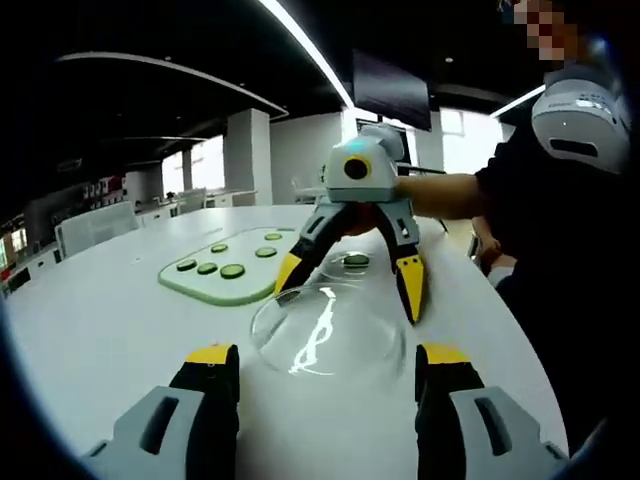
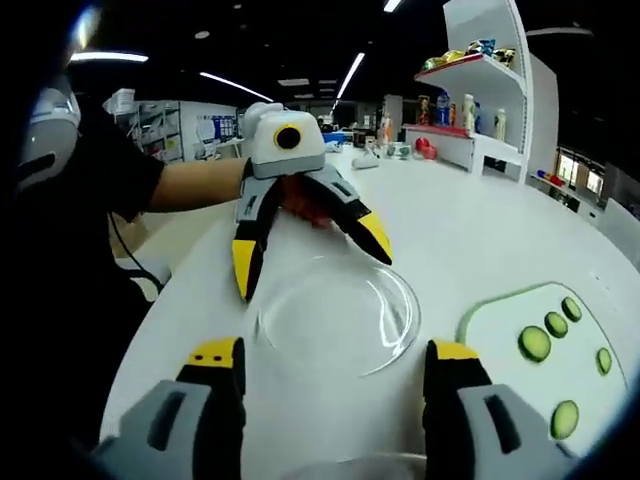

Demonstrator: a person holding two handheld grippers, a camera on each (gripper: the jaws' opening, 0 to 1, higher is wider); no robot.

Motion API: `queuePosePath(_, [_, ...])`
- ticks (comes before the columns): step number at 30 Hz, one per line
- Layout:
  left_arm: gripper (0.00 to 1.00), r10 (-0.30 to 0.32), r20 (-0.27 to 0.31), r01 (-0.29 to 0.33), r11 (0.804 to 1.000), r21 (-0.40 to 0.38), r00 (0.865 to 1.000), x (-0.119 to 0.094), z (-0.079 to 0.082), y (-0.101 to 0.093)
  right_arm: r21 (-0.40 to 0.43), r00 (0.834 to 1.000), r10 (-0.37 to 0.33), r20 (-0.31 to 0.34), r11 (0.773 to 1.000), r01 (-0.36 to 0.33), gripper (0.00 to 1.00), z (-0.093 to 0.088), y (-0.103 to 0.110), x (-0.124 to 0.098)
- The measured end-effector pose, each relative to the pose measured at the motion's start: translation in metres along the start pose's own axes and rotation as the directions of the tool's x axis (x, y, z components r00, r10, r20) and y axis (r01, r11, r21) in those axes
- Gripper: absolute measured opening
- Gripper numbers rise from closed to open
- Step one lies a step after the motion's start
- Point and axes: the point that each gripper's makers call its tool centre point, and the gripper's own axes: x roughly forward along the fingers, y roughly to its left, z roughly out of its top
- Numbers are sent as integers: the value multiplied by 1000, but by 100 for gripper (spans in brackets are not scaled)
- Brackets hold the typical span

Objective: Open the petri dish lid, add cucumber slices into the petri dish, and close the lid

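Jaws of both grippers wide apart, petri dish lid (image 2: 338, 313) btwn them.

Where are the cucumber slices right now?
The cucumber slices lie on the pale green board on the white table, at the right of the right gripper view, beside the clear petri dish lid.

clear petri dish lid (image 1: 325, 330) tilted, cucumber slices (image 2: 535, 343) on board

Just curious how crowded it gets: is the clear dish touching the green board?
Apart. The right gripper view shows a strip of bare white table between the dish and the board.
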Motion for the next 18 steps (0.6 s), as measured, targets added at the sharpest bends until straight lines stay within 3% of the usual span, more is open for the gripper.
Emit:
queuePosePath(4, [69,-9,-29,9,1000,22,1000,4,-5,-1,1,1000,-6,5,1000,6,63,2,0,1])
queuePosePath(18, [60,-13,-19,14,1000,16,1000,5,-3,3,-6,1000,-8,15,1000,8,57,3,-4,2])
